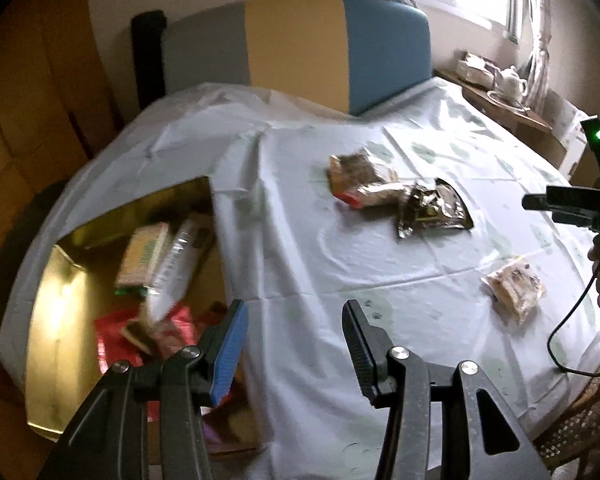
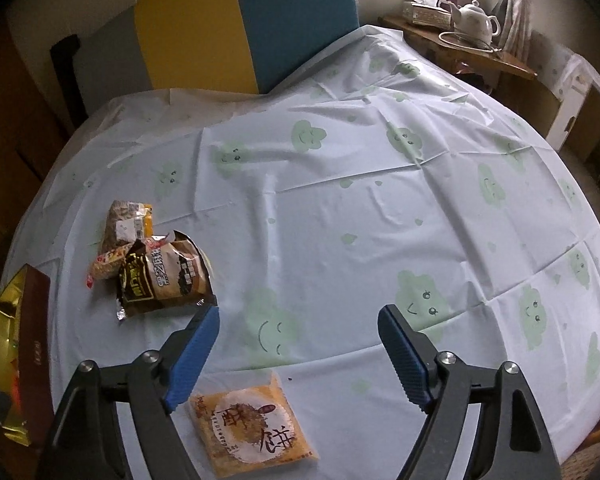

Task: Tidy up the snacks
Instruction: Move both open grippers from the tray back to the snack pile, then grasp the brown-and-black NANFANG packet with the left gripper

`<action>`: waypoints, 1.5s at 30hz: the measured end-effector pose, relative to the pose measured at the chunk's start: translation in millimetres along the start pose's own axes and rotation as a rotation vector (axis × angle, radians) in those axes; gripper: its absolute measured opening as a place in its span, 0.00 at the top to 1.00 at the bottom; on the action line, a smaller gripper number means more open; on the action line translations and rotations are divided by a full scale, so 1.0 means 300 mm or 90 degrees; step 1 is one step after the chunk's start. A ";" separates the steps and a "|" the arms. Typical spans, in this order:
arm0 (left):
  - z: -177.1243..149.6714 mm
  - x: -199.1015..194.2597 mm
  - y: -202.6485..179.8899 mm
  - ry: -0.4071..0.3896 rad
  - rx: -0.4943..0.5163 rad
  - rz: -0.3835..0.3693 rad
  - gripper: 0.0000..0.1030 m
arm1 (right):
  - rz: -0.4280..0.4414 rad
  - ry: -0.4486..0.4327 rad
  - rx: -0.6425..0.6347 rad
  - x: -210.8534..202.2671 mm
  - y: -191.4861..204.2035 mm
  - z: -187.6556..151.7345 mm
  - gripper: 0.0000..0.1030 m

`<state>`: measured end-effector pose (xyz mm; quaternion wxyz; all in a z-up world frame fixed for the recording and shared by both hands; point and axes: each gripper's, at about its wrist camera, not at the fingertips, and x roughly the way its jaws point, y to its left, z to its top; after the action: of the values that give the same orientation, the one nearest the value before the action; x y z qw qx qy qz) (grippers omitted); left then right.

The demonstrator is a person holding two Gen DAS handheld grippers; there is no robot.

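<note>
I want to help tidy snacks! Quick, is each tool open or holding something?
Left tool: open, holding nothing, beside the gold box.
Right tool: open, holding nothing, over the orange pastry packet.

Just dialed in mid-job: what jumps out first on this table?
An orange snack packet lies flat, right beneath the open right hand-held gripper. A small pile of snack bags sits further left. At the table's left edge, a gold-lined box already holds several snacks.
</note>
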<state>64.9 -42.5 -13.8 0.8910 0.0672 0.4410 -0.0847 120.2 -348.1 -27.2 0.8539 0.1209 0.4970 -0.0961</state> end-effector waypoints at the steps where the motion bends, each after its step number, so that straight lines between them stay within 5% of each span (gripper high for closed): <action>1: 0.006 0.009 -0.011 0.005 0.003 -0.010 0.52 | 0.002 -0.002 0.002 -0.003 -0.001 0.001 0.20; 16: 0.132 0.133 -0.165 0.052 0.074 -0.090 0.52 | 0.017 0.000 0.009 -0.010 0.000 0.005 0.19; 22: 0.204 0.169 -0.319 0.014 0.221 -0.118 0.51 | 0.026 -0.014 0.021 -0.028 -0.006 0.010 0.19; 24: 0.215 0.195 -0.387 0.001 0.294 -0.114 0.35 | 0.035 -0.018 0.038 -0.035 -0.021 0.013 0.19; 32: 0.246 0.328 -0.584 -0.010 0.487 -0.110 0.24 | 0.075 -0.009 0.142 -0.039 -0.109 0.027 0.17; 38: 0.266 0.454 -0.641 0.025 0.538 -0.104 0.24 | 0.093 0.001 0.154 -0.029 -0.117 0.030 0.17; 42: 0.284 0.474 -0.616 0.023 0.480 -0.106 0.62 | 0.102 0.009 0.154 -0.022 -0.117 0.029 0.16; 45: 0.297 0.452 -0.563 0.044 0.392 -0.138 0.72 | 0.107 0.014 0.155 -0.019 -0.118 0.028 0.16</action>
<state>179.4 -237.2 -75.9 0.7990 0.2890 0.4295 -0.3061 114.2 -384.1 -22.2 0.8326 0.2658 0.4788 -0.0824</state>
